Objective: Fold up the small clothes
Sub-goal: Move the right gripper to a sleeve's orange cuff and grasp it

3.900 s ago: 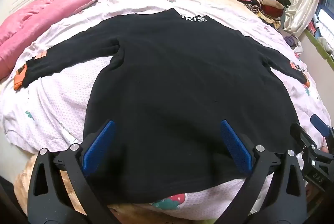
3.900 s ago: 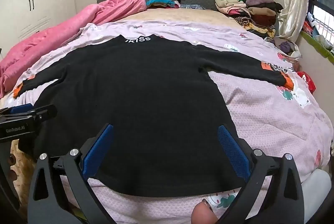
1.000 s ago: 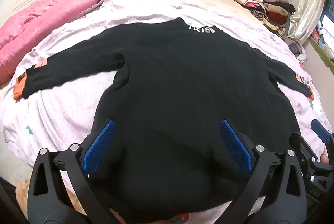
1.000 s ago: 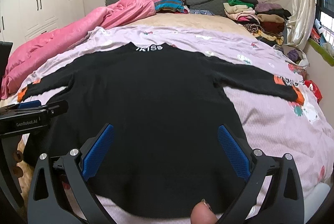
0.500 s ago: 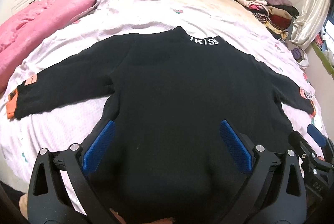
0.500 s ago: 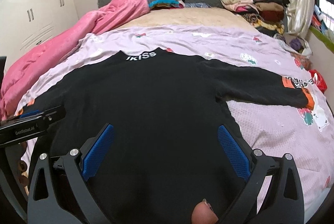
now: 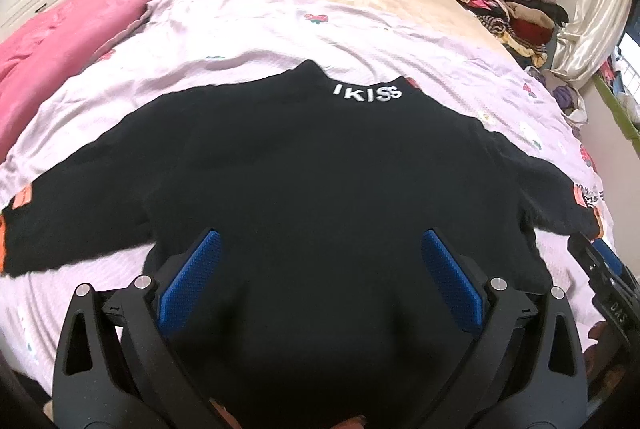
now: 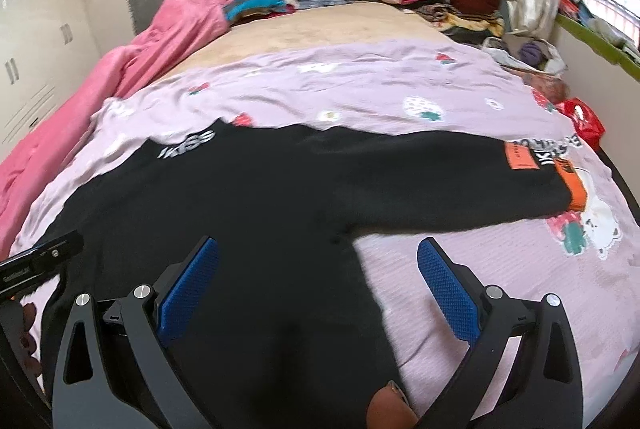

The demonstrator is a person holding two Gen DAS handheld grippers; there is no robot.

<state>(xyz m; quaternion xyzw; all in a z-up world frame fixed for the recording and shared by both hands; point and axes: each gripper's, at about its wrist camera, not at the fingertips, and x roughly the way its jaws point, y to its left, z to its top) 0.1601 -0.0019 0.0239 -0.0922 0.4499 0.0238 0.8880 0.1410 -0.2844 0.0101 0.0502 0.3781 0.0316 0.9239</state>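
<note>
1. Lilac bedspread covers the bed; my landmark, the black sweater, lies flat on it, collar away from me.
2. Both sleeves reach straight out from the body, the right one ending in an orange cuff.
3. My left gripper hovers over the sweater's lower body, jaws wide apart, gripping nothing.
4. My right gripper straddles its right side edge, equally spread and empty.
5. I judge it only laid out: no fold made, all still ahead.
</note>
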